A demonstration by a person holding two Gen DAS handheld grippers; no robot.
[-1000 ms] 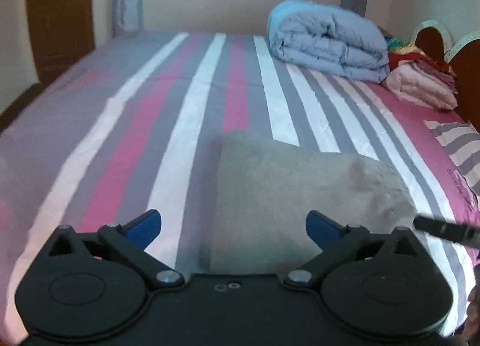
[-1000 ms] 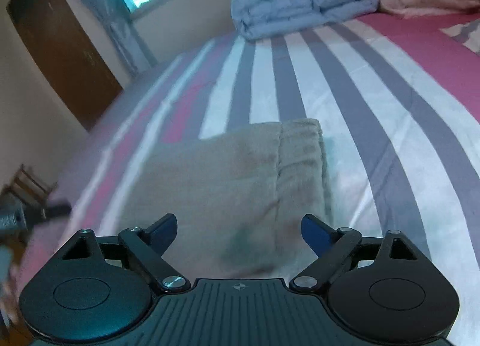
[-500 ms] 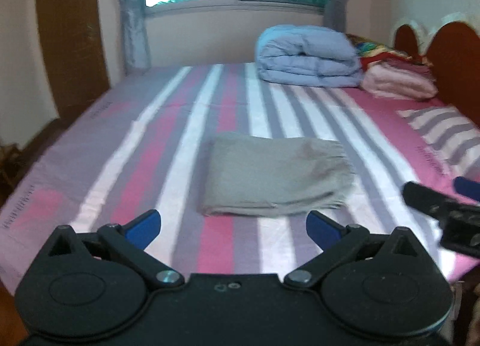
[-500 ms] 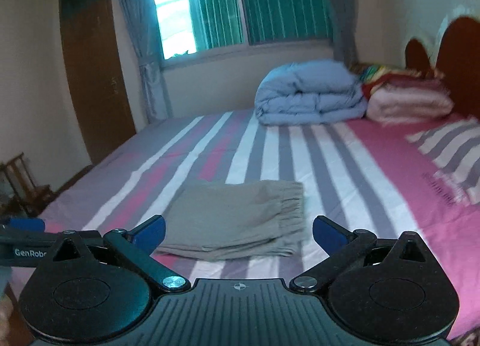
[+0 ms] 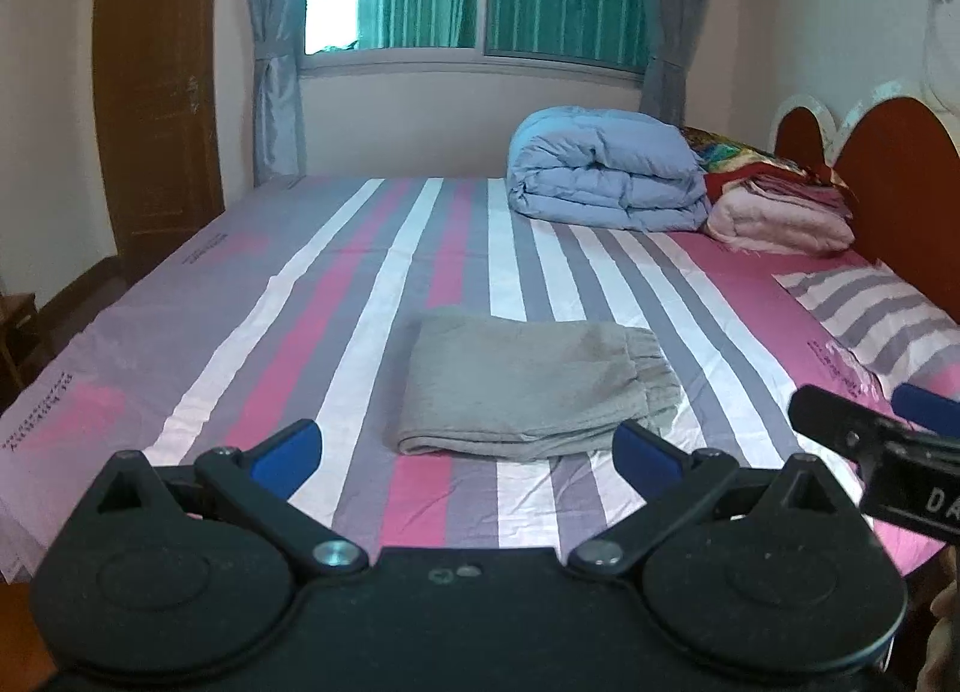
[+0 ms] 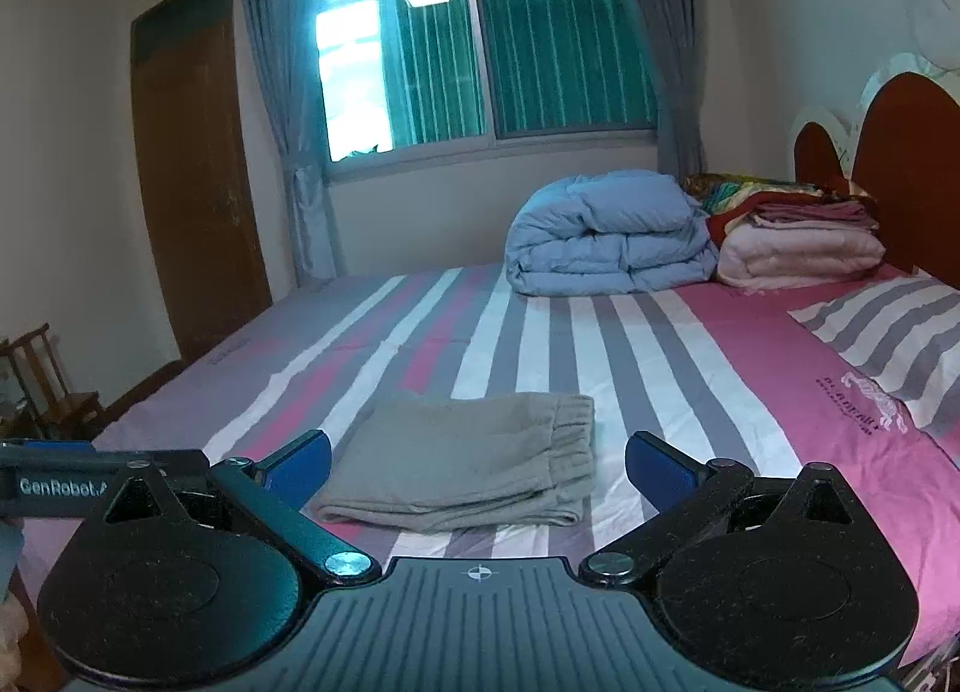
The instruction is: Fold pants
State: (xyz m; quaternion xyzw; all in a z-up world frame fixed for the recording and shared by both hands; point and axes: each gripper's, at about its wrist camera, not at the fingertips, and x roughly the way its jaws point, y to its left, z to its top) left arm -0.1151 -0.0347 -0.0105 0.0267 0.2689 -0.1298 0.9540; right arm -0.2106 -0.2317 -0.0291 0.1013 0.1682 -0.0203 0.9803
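The grey pants [image 5: 531, 386] lie folded into a flat rectangle on the striped bed sheet [image 5: 360, 302], waistband to the right; in the right wrist view the pants [image 6: 474, 461] sit just beyond the jaws. My left gripper [image 5: 467, 446] is open, held back from the pants, nothing between its blue pads. My right gripper [image 6: 479, 461] is open wide and empty too, also short of the cloth. The right gripper's tip [image 5: 870, 434] shows at the right edge of the left wrist view, and the left gripper's side [image 6: 72, 482] at the left edge of the right wrist view.
A rolled blue duvet [image 5: 606, 176] and stacked pink blankets [image 5: 780, 218] lie at the far right of the bed, by the red headboard [image 5: 894, 182]. A striped pillow [image 5: 870, 308] lies on the right. A wooden door [image 6: 198, 182] and a chair [image 6: 42, 380] stand to the left.
Both grippers have pulled back and up from the pants, which now lie farther off and whole in view. The right jaws opened a little wider.
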